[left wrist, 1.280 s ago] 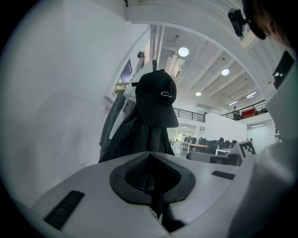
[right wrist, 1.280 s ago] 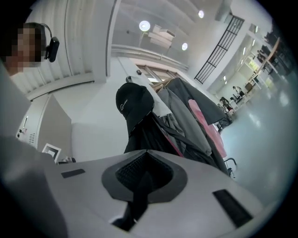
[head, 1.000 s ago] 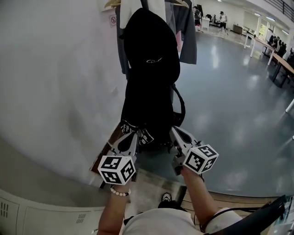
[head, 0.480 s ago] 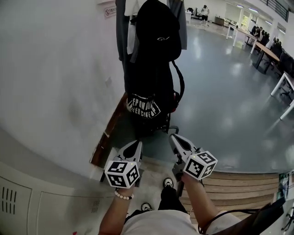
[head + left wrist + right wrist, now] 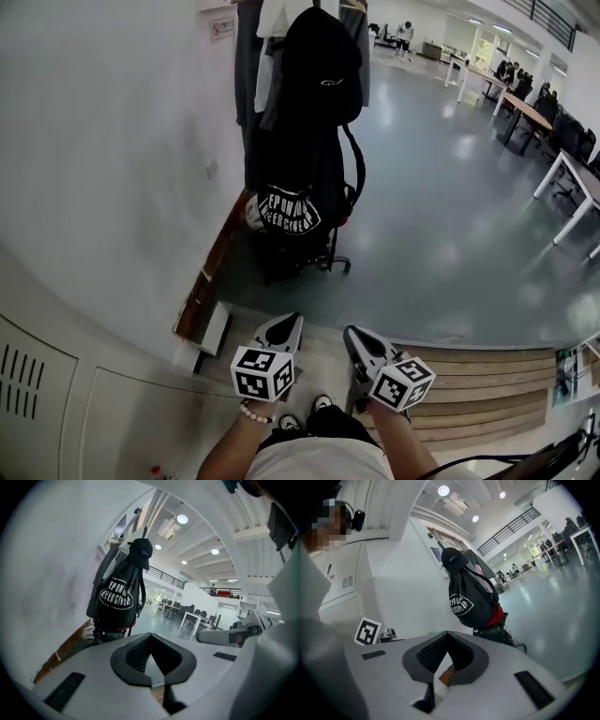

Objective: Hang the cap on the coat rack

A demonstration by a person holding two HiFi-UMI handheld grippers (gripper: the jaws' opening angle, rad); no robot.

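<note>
Head view, nearest first: the left gripper [image 5: 292, 318] and the right gripper [image 5: 349, 331] sit side by side, low in front of the person, over a pale wooden step [image 5: 487, 394]. They are near each other and well apart from everything hanging on the wall side. In the left gripper view the jaws of the left gripper [image 5: 151, 635] are pressed together at the tip with nothing between them. In the right gripper view the right gripper [image 5: 447, 633] is likewise closed and empty.

Farther off, across the grey floor [image 5: 441, 234], a black bag [image 5: 286, 208] with white printed lettering hangs against the white wall [image 5: 112, 141]. Its mouth is not visible, so its contents cannot be told. A dark castored base [image 5: 330, 263] shows beneath it.

Above the bag is the black cap [image 5: 322, 56], hung at the top of the coat rack [image 5: 145, 532] and touching the bag's upper part. A grey garment [image 5: 248, 66] hangs just beside it.

Farthest away, tables [image 5: 562, 169] stand in the open hall.
</note>
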